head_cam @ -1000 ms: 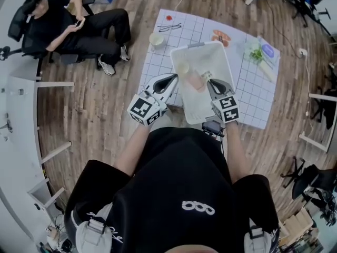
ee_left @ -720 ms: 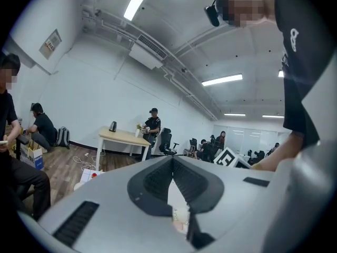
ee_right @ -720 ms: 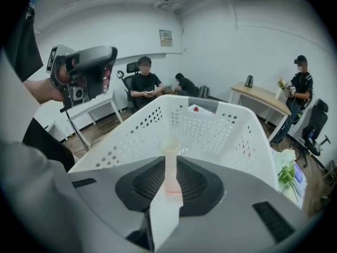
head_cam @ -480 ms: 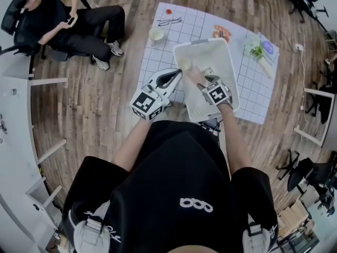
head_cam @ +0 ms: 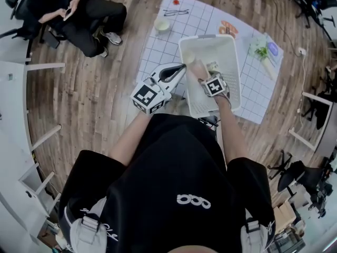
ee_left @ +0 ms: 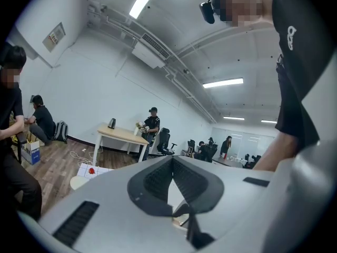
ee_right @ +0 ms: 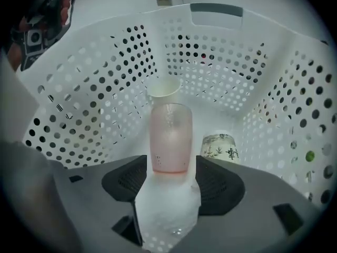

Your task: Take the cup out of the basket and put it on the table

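The white perforated basket [head_cam: 231,54] [ee_right: 95,88] stands on the gridded table mat. Three cups are in it: a pink translucent tumbler [ee_right: 170,136] [head_cam: 197,67], a white paper cup [ee_right: 163,88] [head_cam: 187,58] behind it, and a small bamboo-print cup [ee_right: 220,145] to its right. My right gripper [ee_right: 171,175] [head_cam: 200,74] points steeply down into the basket. Its jaws have just been opening and stand wide, with the pink tumbler's near end between the fingertips, not pressed. My left gripper [head_cam: 180,68] [ee_left: 172,159] hovers level at the basket's left rim, shut and empty.
On the mat [head_cam: 158,54] outside the basket are another pale cup [head_cam: 161,25], glasses [head_cam: 178,12], an orange item [head_cam: 227,28] and greens [head_cam: 260,51]. A person sits in a chair [head_cam: 68,15] at the far left. Wooden floor surrounds the mat.
My right gripper has dropped down into the basket and tipped steeply downward, its jaws now spread about the pink tumbler. The left gripper has stayed beside the basket's rim.
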Tool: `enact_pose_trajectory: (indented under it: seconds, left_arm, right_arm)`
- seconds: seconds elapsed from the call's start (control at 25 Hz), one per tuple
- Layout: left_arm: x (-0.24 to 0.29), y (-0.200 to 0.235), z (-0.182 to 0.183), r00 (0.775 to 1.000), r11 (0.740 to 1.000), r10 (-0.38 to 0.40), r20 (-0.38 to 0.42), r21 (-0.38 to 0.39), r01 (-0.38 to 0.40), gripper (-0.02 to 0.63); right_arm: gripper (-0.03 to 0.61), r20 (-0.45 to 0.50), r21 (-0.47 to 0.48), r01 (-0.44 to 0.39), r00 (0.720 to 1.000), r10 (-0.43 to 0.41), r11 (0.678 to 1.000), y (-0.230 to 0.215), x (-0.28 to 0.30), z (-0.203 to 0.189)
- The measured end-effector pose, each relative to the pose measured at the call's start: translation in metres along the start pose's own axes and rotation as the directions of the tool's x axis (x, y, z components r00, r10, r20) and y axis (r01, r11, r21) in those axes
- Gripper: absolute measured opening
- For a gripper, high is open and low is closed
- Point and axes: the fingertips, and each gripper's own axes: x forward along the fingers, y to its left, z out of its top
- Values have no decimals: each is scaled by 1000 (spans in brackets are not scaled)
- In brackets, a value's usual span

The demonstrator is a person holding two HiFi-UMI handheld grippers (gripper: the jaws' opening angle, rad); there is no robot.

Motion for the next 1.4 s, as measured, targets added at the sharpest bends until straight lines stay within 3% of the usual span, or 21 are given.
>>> enact_pose_trajectory:
  seconds: [0.24, 0.48, 0.68, 0.92, 1.4]
  left_arm:
    - [-1, 3, -1, 1000, 1000, 11, 1, -5, -11, 6]
    - [-4, 7, -2, 1000, 1000, 23, -2, -12, -23, 6]
    - [-5, 6, -4, 1000, 1000, 26, -6, -10, -26, 6]
    - [-9, 7, -4, 1000, 1000, 28, -14, -8, -28, 6]
    - [-10, -2, -4, 1000, 1000, 20, -16, 14, -20, 6]
  right_arm:
    - [275, -79, -28, 15, 997, -17, 999, 5, 16, -10]
    - [275, -71, -47, 84, 994, -87, 995, 3, 29, -2]
    - [275, -37, -14, 132, 990, -133, 991, -2, 30, 5]
    - [271, 22, 53, 112, 993, -113, 992, -6, 13, 11]
    - [264, 158, 31, 150, 976, -153, 988, -9, -27, 27]
